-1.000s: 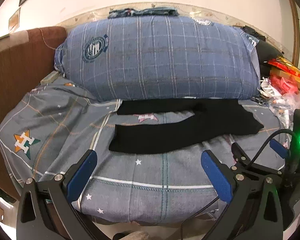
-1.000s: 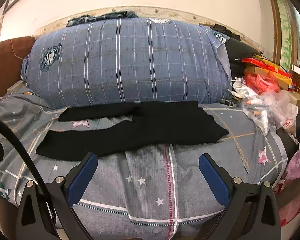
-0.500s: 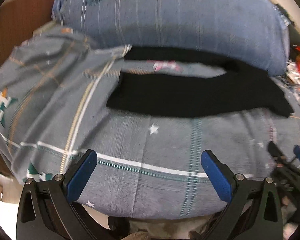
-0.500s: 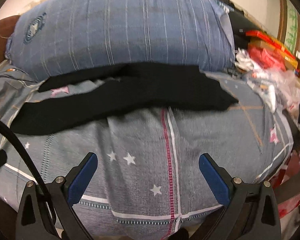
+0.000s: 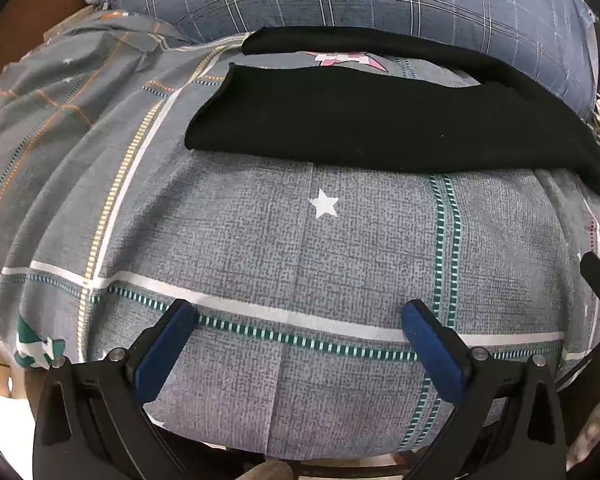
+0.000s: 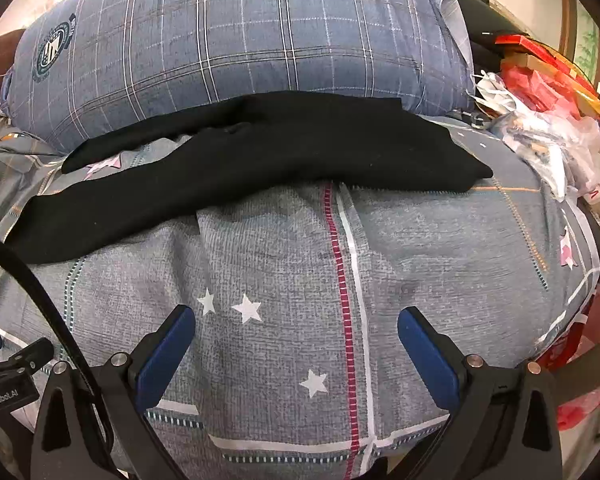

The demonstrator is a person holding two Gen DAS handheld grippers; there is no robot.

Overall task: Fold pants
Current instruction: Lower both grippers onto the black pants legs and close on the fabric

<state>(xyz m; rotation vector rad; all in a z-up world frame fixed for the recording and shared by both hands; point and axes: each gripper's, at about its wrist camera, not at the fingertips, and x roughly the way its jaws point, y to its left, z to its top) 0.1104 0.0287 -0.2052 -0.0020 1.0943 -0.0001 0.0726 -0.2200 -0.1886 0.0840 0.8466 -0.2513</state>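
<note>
A grey star-print bedsheet [image 5: 324, 248] covers the bed, with a large blue plaid pillow [image 6: 236, 40] at its far side. Black pants [image 6: 260, 160] lie flat just in front of the pillow, legs splayed apart. The left gripper [image 5: 300, 332] and right gripper [image 6: 296, 332] hover nearer than the pants, jaws spread wide, holding nothing.

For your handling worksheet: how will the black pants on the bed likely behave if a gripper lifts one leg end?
The black pants look like thin, soft knit lying flat with the bedsheet's bumps, so they would probably droop limply. They seem light. Lying on woven cloth, they may drag rather than slide freely.
</note>
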